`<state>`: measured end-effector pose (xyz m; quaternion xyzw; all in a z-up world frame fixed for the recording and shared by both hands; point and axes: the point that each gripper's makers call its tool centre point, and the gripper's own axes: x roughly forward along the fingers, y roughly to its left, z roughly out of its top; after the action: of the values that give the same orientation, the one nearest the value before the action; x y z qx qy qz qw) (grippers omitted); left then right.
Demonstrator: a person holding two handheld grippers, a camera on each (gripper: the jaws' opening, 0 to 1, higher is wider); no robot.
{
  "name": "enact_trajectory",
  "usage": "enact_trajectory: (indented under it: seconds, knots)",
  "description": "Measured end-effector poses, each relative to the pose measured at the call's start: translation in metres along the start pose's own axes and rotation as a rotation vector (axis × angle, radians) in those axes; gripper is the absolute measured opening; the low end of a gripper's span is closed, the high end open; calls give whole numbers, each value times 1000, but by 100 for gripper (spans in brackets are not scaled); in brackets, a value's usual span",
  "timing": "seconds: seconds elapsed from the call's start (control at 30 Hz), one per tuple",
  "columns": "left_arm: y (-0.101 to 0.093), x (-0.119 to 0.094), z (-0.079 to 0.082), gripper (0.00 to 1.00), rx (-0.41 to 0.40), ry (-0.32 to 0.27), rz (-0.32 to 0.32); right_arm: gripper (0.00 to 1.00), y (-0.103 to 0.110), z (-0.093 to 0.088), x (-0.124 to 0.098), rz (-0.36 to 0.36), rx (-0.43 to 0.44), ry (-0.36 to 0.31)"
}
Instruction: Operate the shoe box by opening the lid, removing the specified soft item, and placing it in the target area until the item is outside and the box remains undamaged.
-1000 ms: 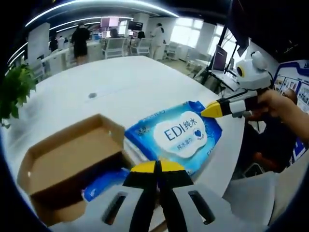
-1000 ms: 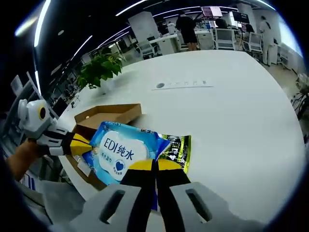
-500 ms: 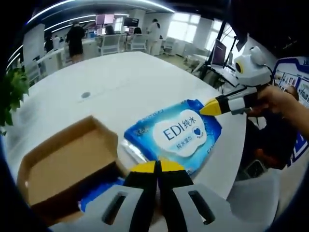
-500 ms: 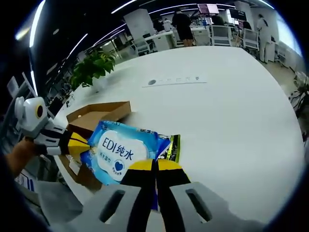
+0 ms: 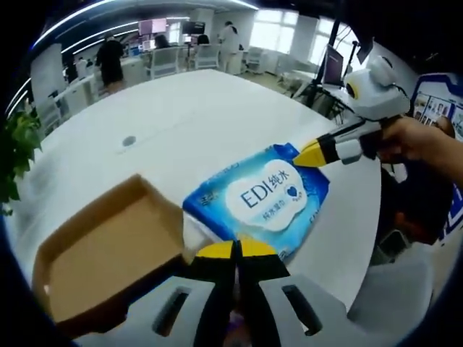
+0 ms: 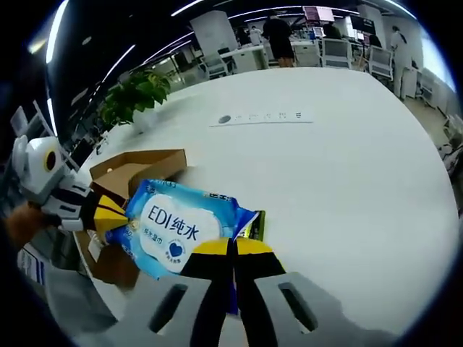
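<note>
The removal step is in hand: the wet-wipe pack [image 5: 262, 199] is carried between both tools, out of the open shoe box [image 5: 101, 256], which sits low and to the left of the left gripper [image 5: 235, 251]. That gripper's jaws are pinched on the pack's near edge; the right gripper [image 6: 231, 249] is likewise clamped on its own end. Next, I judge, both should lower it together onto the white table [image 6: 347, 166] ahead, then let go

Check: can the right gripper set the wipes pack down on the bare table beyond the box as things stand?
Probably yes. The right gripper and left gripper each pinch an end of the wipes pack, and the white table beyond the cardboard box looks open.
</note>
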<state>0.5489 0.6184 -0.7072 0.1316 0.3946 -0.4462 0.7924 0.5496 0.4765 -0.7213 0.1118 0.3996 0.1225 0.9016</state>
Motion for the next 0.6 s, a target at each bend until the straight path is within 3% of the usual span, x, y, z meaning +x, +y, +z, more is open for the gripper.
enact_trajectory:
  seconds: [0.6]
  knots:
    - [6,20,-3,0,66,44,35,0,-16,-13,33,-15,15,16]
